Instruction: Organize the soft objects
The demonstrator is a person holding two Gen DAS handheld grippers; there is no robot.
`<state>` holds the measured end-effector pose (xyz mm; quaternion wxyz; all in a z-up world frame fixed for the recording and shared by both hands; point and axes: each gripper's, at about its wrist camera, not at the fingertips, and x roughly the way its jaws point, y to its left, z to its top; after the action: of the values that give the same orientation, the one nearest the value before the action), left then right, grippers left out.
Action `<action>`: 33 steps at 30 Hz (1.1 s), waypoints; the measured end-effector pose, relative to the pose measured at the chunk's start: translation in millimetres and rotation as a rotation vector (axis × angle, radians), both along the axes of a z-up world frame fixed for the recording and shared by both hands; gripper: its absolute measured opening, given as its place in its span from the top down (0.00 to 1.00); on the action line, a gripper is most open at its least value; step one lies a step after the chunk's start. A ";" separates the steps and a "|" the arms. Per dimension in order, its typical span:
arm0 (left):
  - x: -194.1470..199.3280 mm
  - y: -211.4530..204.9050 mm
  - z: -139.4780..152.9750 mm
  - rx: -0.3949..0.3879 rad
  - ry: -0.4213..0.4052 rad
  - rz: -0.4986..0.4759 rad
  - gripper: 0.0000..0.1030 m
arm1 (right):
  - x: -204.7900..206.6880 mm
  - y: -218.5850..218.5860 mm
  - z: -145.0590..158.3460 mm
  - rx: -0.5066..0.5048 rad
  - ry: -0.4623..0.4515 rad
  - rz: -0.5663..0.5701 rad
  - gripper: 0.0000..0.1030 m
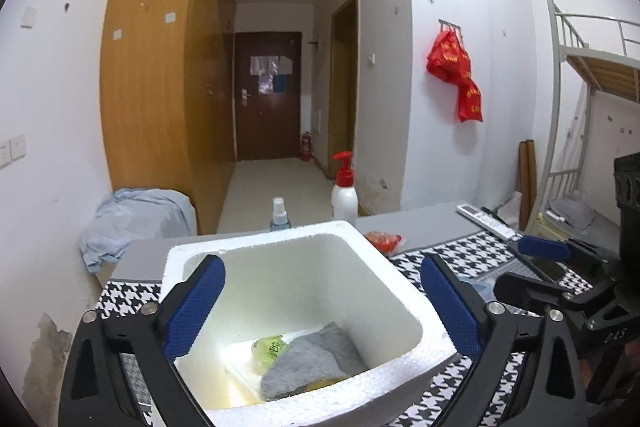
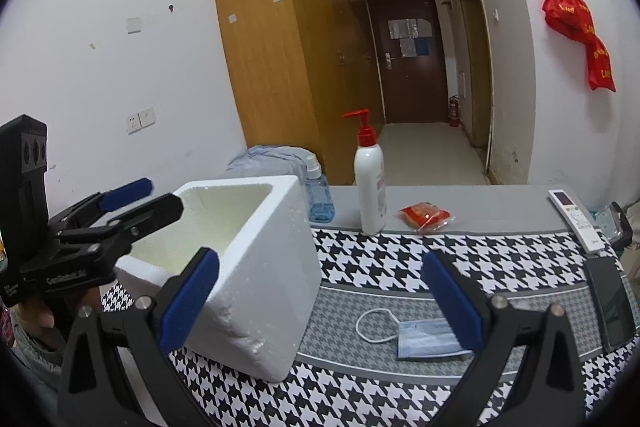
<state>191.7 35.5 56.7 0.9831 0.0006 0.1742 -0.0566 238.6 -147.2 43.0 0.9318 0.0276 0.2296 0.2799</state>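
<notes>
A white foam box (image 1: 280,239) stands on the houndstooth tablecloth (image 2: 380,259). On its floor lie a grey cloth (image 1: 316,359) and, partly under it, a green-yellow packet (image 1: 270,347). My left gripper (image 1: 322,291) hovers over the box mouth, open, with nothing between its blue pads (image 1: 196,307). In the right wrist view the foam box (image 2: 260,267) is at the left, with the left gripper (image 2: 132,203) above its rim. My right gripper (image 2: 322,287) is open and empty to the right of the box. A blue face mask (image 2: 424,341) lies flat on the cloth by its right finger.
A red-pump lotion bottle (image 2: 370,183), a small blue spray bottle (image 2: 318,195) and a red packet (image 2: 426,215) stand along the table's far edge. A white remote (image 2: 576,219) and a dark phone (image 2: 610,301) lie at the right. A bunk bed frame (image 1: 568,39) stands at the far right.
</notes>
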 end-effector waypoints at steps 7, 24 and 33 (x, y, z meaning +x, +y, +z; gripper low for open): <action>-3.0 -9.0 -0.6 -0.007 0.004 -0.020 0.03 | -4.8 -11.0 -5.8 -0.013 -0.004 -0.019 0.00; -16.2 -44.3 -5.2 -0.018 0.013 -0.085 0.03 | -21.9 -36.6 -17.2 -0.007 -0.006 -0.057 0.00; -20.8 -57.0 -6.9 -0.007 0.010 -0.103 0.03 | -29.0 -56.6 -22.2 0.001 0.003 -0.095 0.00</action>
<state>170.9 -21.5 49.8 0.9780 0.0059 0.1784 -0.1080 209.6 -203.8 20.8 0.9436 0.0395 0.2292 0.2356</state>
